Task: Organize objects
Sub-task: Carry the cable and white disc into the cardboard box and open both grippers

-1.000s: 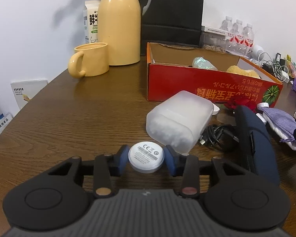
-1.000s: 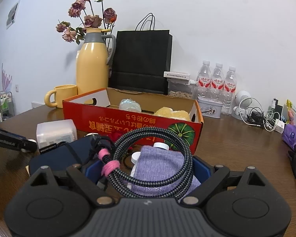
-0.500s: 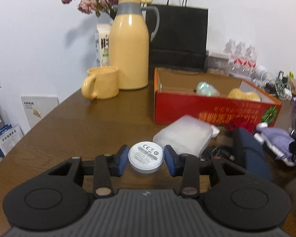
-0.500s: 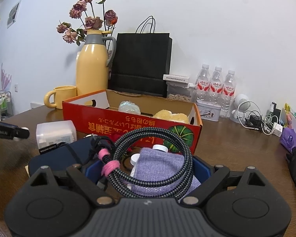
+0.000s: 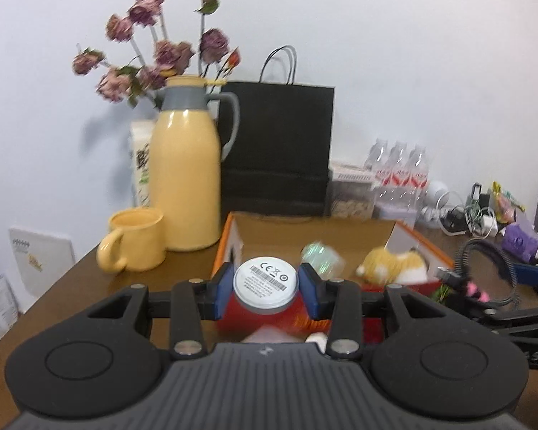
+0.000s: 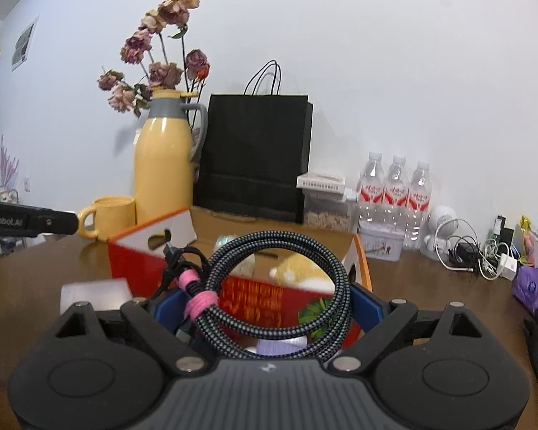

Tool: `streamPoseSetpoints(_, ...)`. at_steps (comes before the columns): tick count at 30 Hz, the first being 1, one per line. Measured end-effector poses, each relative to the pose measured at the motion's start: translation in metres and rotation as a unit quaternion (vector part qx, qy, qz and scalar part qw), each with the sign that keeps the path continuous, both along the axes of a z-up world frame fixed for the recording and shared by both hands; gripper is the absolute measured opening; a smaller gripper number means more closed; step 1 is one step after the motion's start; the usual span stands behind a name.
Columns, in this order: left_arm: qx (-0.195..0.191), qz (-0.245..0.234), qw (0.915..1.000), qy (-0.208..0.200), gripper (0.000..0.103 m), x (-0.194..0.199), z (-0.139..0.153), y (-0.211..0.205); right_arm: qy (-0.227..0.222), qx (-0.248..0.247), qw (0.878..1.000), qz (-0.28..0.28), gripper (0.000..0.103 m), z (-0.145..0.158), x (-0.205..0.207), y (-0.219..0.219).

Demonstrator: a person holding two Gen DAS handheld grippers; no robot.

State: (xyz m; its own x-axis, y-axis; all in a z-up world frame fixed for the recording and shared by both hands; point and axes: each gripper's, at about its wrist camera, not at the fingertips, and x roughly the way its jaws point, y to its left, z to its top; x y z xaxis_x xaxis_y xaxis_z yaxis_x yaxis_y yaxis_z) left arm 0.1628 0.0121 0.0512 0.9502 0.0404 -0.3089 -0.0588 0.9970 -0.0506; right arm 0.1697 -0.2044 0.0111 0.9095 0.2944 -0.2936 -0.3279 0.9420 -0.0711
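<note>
Both fingers [image 5: 223, 288] flush against white puck [image 5: 264, 284] —

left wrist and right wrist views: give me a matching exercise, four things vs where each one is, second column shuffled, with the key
Things:
1. white round puck
2. coiled braided cable
3. plush toy
4. yellow mug

Places:
A. inside the red cardboard box
B. held by the left gripper
C. on the table beside the yellow thermos jug
D. held by the right gripper

Pairs: 1-B, 2-D, 3-A, 4-C
</note>
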Motion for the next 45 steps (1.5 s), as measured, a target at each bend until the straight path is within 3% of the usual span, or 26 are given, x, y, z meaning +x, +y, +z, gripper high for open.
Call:
streamPoseSetpoints(14,-0.022,0.022,0.9993,-0.02,0.04,0.094,0.02,-0.009,0.02,0.019,0.999,-0.029,0.092,0.023,0.106,0.039)
streamPoseSetpoints(19,-0.03,0.032,0.999,-0.011,0.04,0.127,0.015,-0.007,0.048,0.019,0.998,-0.031,0.092,0.014,0.141,0.049)
streamPoseSetpoints(26,-0.025,0.038,0.9983,0.036,0.04,0.164,-0.009,-0.003,0.092,0.004,0.995,-0.024,0.092,-0.013,0.173,0.057)
streamPoseSetpoints(35,-0.018,0.033,0.9979,0.053,0.041,0.171,-0.02,-0.002,0.11,-0.005,0.993,-0.028,0.092,-0.026,0.179,0.059)
streamPoseSetpoints(37,-0.011,0.033,0.998,0.053,0.06,0.17,-0.02,-0.004,0.117,-0.006,0.993,-0.026,0.093,-0.026,0.18,0.059)
streamPoseSetpoints(38,-0.007,0.036,0.9979,0.053,0.086,0.17,-0.019,-0.005,0.12,-0.006,0.992,-0.028,0.093,-0.026,0.18,0.058)
streamPoseSetpoints(39,-0.003,0.041,0.998,0.048,0.103,0.169,-0.018,-0.006,0.121,-0.005,0.992,-0.03,0.094,-0.026,0.181,0.058)
streamPoseSetpoints(41,0.007,0.049,0.9981,0.037,0.103,0.165,-0.017,-0.009,0.125,-0.003,0.991,-0.034,0.103,-0.025,0.181,0.056)
streamPoseSetpoints(45,0.003,0.049,0.9979,0.044,0.103,0.165,-0.016,-0.01,0.13,0.005,0.991,-0.038,0.103,-0.023,0.181,0.053)
